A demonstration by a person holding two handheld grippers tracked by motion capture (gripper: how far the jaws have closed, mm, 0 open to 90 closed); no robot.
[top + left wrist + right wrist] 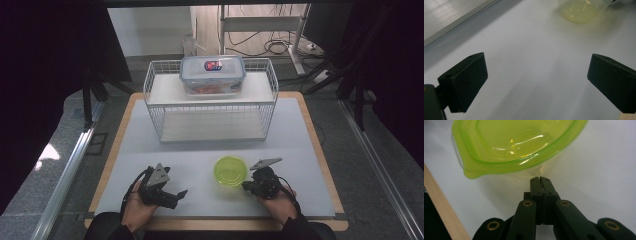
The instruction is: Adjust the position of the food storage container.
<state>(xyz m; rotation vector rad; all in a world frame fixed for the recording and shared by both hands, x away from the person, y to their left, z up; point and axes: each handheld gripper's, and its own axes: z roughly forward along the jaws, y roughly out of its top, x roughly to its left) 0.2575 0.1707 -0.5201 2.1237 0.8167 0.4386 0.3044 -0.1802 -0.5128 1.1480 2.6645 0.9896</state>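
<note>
Right hand-held gripper (540, 180) clamps the green container (516, 142) rim; left hand-held gripper (536, 82) gapes over bare mat (531, 57).

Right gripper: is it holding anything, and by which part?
The right gripper is shut at the edge of the green lidded container, seemingly pinching the clear rim just under the lid. The left gripper is open, holding nothing.
</note>
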